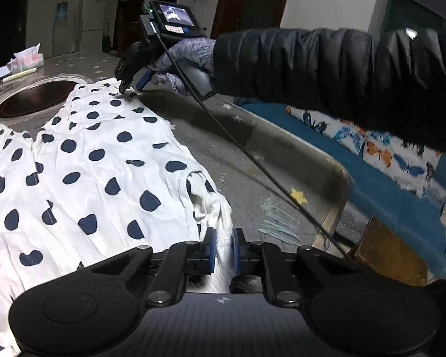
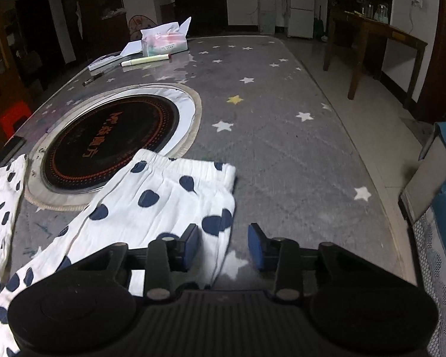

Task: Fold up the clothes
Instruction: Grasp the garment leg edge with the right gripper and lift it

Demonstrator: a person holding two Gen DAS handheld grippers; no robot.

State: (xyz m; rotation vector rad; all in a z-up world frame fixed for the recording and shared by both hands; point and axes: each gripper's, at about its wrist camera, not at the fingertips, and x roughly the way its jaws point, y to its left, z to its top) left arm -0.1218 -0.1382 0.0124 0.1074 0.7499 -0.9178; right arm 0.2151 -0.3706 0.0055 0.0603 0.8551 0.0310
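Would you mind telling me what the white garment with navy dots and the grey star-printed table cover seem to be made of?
White garment with navy dots: probably thin woven cotton, matte, finely crinkled. Grey star-printed table cover: likely glossy plastic or vinyl; it reflects light at the far end.

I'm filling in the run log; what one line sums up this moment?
left tongs: shut on white navy-dotted cotton garment | right tongs: open over garment edge | grey star-print tablecloth: garment flat, unfolded

Left claw (image 1: 223, 248) pinches the spotted garment (image 1: 98, 166) on the table (image 1: 252, 154).
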